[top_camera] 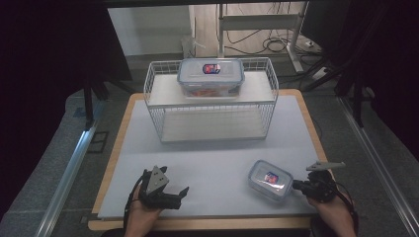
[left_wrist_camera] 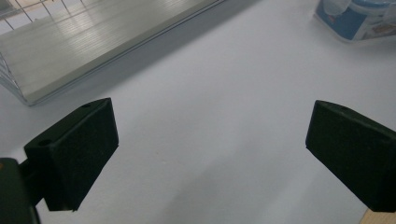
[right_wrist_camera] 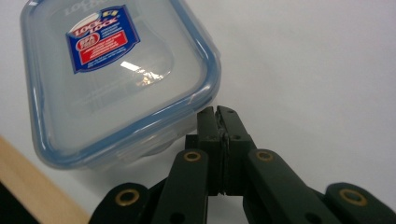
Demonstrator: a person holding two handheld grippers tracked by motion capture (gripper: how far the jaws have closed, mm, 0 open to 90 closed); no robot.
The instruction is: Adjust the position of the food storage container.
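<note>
fingers of the right gripper (right_wrist_camera: 219,114) pressed flat together, pad against pad, nothing between them; tips just beside the near corner of the small container (right_wrist_camera: 116,79), right at its blue-rimmed lid edge, contact too close to call. seen from above, same right gripper (top_camera: 295,185) lying low at the right side of the small container (top_camera: 270,179), held by a hand (top_camera: 332,210) coming up from the near table edge. small container resting flat on the white table top (top_camera: 212,153), well in front of the wire rack (top_camera: 210,101) and off toward its right end, lid on, red and blue label facing up. fingers of the left gripper (left_wrist_camera: 210,154) spread wide, bare table between the pads, gripping nothing. from above, left gripper (top_camera: 178,195) well to the left of the small container, near the front edge. large container (top_camera: 211,76) sitting on the upper shelf of the wire rack, far behind the small container, lid clipped shut.
</note>
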